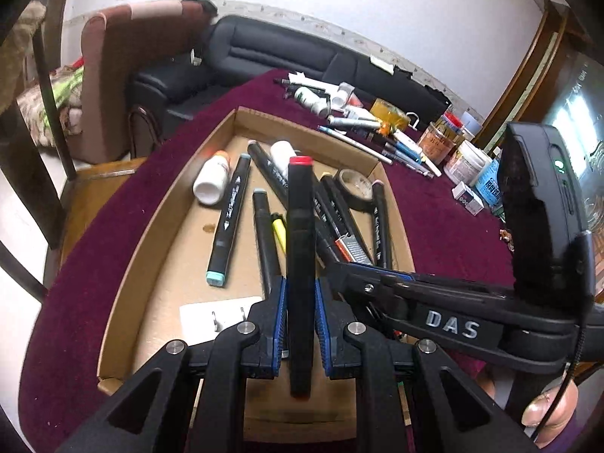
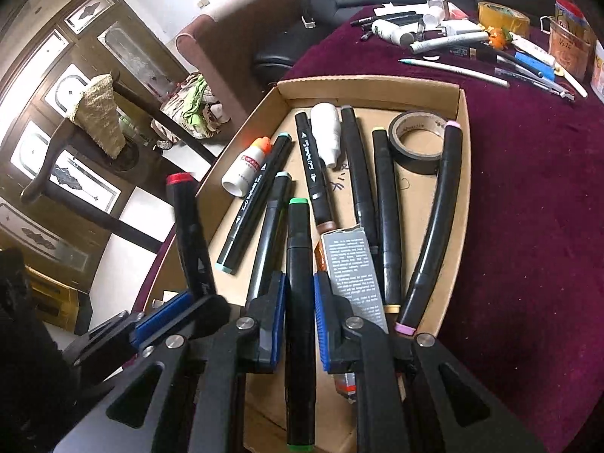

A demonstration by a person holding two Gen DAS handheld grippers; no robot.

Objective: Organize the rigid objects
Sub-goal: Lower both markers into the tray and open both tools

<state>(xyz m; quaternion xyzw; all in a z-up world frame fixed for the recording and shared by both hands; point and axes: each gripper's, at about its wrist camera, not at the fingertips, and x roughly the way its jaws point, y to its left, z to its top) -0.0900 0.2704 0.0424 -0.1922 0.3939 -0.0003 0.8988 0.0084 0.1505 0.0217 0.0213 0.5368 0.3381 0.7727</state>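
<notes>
A shallow cardboard tray sits on a maroon tablecloth and holds several black markers, two small white bottles and a roll of black tape. My left gripper is shut on a black marker with a red cap, held over the tray's near end. It also shows in the right wrist view at the tray's left edge. My right gripper is shut on a black marker with a green cap, low over the tray. The right gripper's body shows in the left wrist view.
Beyond the tray lie loose pens, tubes, a white bottle, a yellow tape roll and jars on the cloth. A small grey box lies in the tray. A black sofa and brown armchair stand behind the table.
</notes>
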